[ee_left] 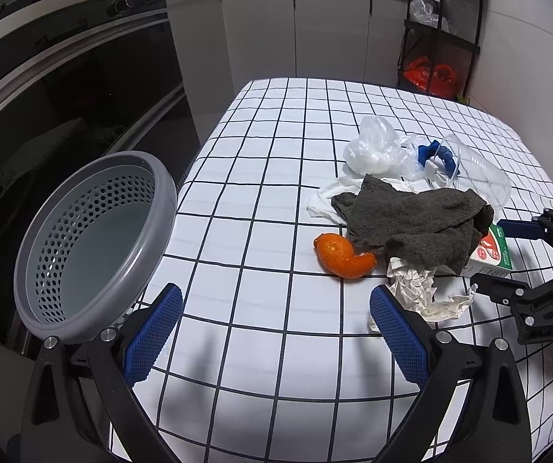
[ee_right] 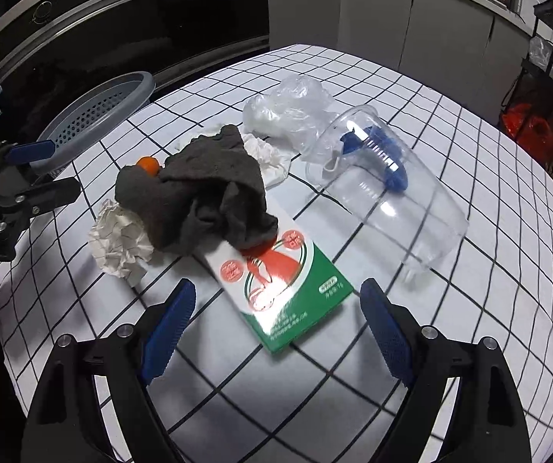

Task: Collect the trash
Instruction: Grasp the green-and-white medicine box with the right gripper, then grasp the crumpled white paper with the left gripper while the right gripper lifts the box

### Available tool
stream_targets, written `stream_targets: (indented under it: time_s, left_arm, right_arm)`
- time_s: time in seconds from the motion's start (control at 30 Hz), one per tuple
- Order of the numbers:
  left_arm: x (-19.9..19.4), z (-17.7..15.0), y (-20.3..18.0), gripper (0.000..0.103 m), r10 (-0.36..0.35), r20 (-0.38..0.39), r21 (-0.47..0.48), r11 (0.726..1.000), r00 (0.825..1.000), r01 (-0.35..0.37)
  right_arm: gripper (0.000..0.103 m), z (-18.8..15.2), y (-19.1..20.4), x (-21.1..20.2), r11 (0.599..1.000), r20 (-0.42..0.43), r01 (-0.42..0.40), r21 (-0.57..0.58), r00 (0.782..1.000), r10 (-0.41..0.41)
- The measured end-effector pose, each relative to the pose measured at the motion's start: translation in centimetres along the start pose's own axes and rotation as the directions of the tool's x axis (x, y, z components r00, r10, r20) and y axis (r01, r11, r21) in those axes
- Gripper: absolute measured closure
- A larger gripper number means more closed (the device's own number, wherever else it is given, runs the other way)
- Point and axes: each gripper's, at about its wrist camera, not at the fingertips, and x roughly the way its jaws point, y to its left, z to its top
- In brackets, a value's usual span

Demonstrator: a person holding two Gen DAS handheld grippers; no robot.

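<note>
My left gripper (ee_left: pixel 276 332) hangs spread wide over the near part of the checked table (ee_left: pixel 276 115), nothing between its pads. My right gripper (ee_right: pixel 278 328) is spread too, above the green and white carton (ee_right: pixel 295 301). The trash sits mid-table: a grey cloth (ee_right: pixel 207 189) draped over the carton, crumpled paper (ee_right: pixel 118 239), orange peel (ee_left: pixel 340 254), a plastic bag (ee_right: pixel 288 110), and a clear cup (ee_right: pixel 388 193) on its side. The grey basket (ee_left: pixel 95 239) tilts at the table's left edge.

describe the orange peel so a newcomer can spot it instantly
On the white checked tablecloth a heap of litter sits right of the gray perforated basket. At the heap's edge nearest the basket, beside the dark gray rag, lies the orange peel. It is the only bright orange, curled piece; everything around it is white, gray or clear.
</note>
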Motion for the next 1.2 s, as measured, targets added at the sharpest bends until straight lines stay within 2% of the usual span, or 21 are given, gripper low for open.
stream_targets:
  time_s: [0.27, 0.37, 0.57, 0.67, 0.87, 1.0, 1.2]
  left_arm:
    - [0.2, -0.1, -0.1, 0.007, -0.011, -0.009, 0.003, 1.000, 1.000, 0.011]
    - [0.1, -0.2, -0.2, 0.007, -0.014, -0.006, 0.008, 1.000, 1.000, 0.015]
    - [-0.1, -0.6, -0.5, 0.007, -0.036, -0.015, 0.012, 0.999, 0.999, 0.036]
    - [-0.5, -0.7, -0.7, 0.007, -0.047, -0.005, 0.017, 0.999, 0.999, 0.047]
    - [-1.4, -1.1, -1.3, 0.007, -0.058, 0.017, 0.037, 0.998, 0.998, 0.058]
    - [-1.6, -1.3, -1.9, 0.007, -0.075, 0.021, 0.050, 0.996, 0.997, 0.074]
    - [-1.6, -1.4, -3.1, 0.007, -0.123, 0.016, 0.059, 0.991, 0.992, 0.122]
  right_arm:
    - [0.021, 0.8, 0.0, 1.0, 1.000, 0.025, -0.025, 0.009, 0.999, 0.024]
    - [0.029, 0.5, 0.3, 0.7, 1.000, 0.036, -0.024, 0.017, 0.999, 0.023]
    - [0.039, -0.5, 0.1, -0.6, 0.989, 0.045, 0.067, 0.131, 0.996, -0.073]
    - [0.042, -1.3, 0.1, -1.3, 0.968, 0.027, 0.125, 0.220, 0.991, -0.134]
    - [0.044, -3.6, 1.3, -2.9, 0.921, 0.001, 0.184, 0.343, 0.981, -0.196]
    - [0.045, -5.7, 0.9, -4.8, 0.868, 0.025, 0.170, 0.466, 0.978, -0.205]
    - [0.045, -8.2, 0.4, -7.5, 0.815, 0.071, 0.145, 0.561, 0.973, -0.222]
